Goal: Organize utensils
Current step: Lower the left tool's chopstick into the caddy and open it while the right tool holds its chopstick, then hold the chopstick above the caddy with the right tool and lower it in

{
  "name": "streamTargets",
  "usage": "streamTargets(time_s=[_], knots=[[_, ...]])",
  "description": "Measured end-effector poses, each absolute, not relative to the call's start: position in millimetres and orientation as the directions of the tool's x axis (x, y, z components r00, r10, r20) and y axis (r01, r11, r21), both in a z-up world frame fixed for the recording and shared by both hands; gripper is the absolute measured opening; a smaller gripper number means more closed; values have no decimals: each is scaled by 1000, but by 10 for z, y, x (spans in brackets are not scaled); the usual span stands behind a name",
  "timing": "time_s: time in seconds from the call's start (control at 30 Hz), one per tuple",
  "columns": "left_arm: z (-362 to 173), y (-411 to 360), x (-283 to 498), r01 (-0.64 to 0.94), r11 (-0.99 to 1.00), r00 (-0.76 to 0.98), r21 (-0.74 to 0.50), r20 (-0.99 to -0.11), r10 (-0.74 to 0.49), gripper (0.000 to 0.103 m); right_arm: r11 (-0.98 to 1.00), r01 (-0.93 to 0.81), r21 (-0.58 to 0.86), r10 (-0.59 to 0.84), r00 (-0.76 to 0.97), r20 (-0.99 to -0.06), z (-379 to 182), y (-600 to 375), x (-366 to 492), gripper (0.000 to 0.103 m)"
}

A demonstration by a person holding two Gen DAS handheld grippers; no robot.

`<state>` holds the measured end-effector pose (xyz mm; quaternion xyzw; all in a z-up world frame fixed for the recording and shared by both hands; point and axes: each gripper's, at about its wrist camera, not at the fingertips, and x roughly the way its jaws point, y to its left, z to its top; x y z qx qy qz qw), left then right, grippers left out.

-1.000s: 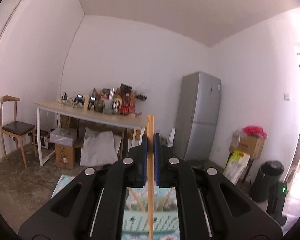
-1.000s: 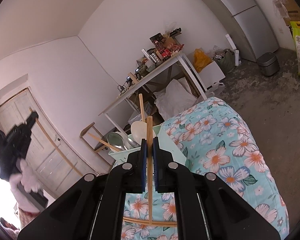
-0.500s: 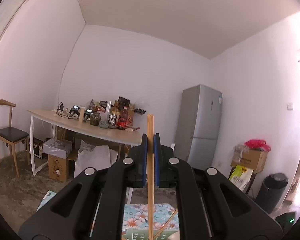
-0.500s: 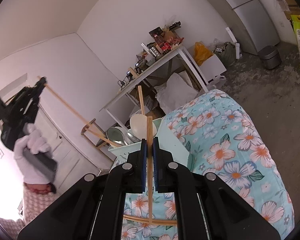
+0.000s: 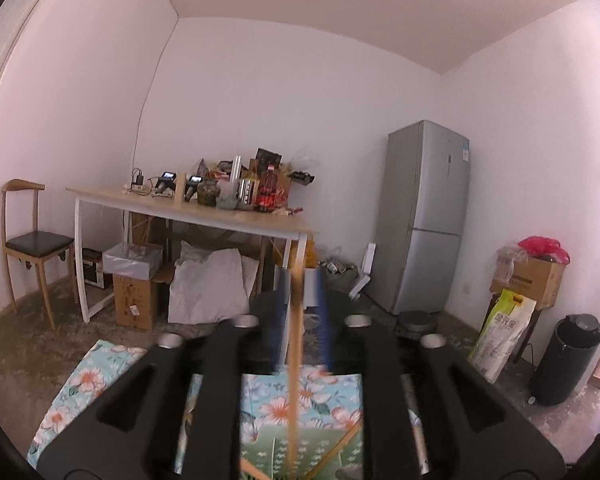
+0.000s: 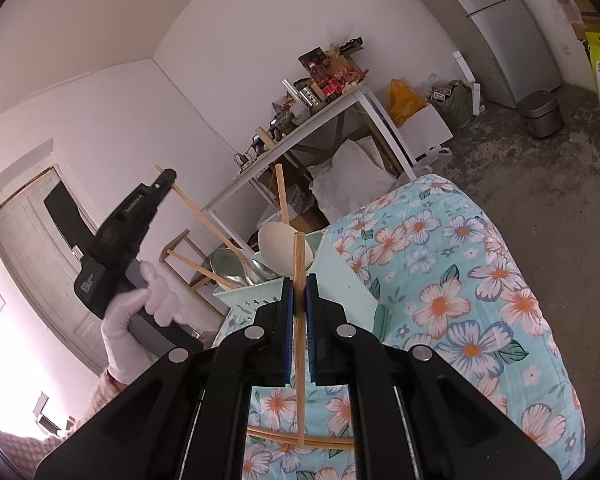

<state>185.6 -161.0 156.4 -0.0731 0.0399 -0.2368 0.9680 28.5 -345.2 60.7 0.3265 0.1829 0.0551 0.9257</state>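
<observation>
Left tool jaws now parted, chopstick loose, holder (spoons, chopsticks).

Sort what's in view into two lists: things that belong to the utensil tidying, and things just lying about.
Part of the job:
- left gripper and its chopstick
- right gripper and its chopstick
- utensil holder with ladle and spoons
- loose chopstick on the floral cloth

Just lying about:
- cluttered table
- fridge
- chair
- cardboard boxes
- bin
</observation>
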Motion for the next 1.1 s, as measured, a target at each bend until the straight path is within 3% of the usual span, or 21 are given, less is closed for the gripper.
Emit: streamTargets(time_s=[0.07, 0.13, 0.27, 0.67, 0.87, 1.1], knots=[[1564, -1566, 1788, 446, 883, 891, -147, -21, -454, 44, 779, 19, 626, 223, 926, -306, 599, -3445, 292, 6], [1581, -1512, 1706, 443, 887, 894, -128, -10, -448, 54, 782, 21, 623, 220, 926, -307, 601, -3438, 283, 6], [1606, -1340, 1498, 458, 884, 886, -97, -28, -462, 68, 782, 28, 623, 209, 929, -305, 601, -3445, 250, 6], [1164, -756, 1040, 452, 892, 871, 17, -225, -437, 82, 781, 7, 624, 222, 931, -289, 639, -3347, 233, 6], [776, -449, 1023, 422, 905, 841, -56, -350, -413, 83, 786, 4, 618, 221, 932, -286, 666, -3302, 225, 6], [449, -261, 945, 390, 917, 820, -81, -422, -386, 83, 794, -4, 608, 224, 932, -286, 703, -3217, 237, 6]])
